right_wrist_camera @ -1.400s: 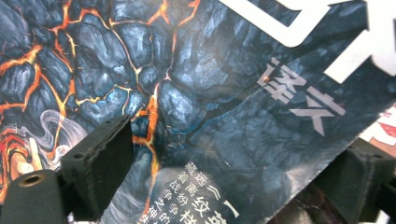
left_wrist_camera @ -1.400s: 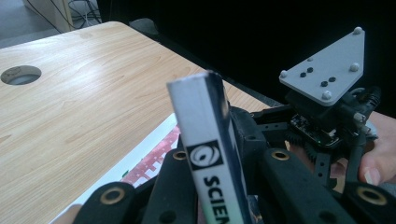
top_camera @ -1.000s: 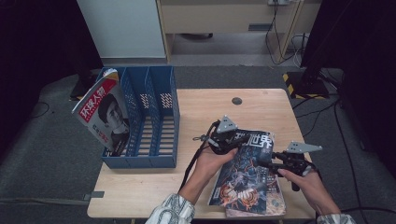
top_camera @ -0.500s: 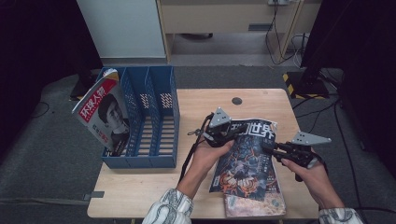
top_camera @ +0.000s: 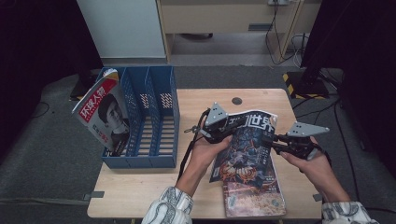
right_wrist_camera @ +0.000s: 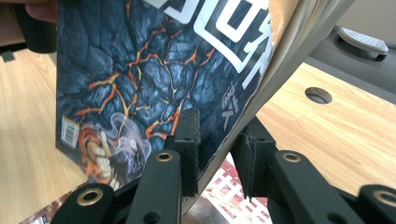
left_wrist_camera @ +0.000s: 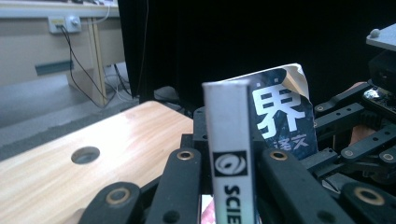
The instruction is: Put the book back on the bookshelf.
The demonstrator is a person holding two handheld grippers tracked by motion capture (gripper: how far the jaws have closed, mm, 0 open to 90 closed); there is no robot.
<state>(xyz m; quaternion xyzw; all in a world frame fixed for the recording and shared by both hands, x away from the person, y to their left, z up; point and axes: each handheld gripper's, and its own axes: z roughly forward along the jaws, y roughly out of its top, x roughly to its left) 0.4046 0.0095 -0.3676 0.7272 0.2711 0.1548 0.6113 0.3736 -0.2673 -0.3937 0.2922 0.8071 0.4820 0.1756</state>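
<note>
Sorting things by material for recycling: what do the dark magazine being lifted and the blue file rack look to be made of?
The dark, lava-patterned magazine looks like glossy coated paper: its cover bends between the left tongs and right tongs, and page edges show in the right gripper view. The blue three-slot file rack seems moulded plastic, matte, with perforated walls.
</note>
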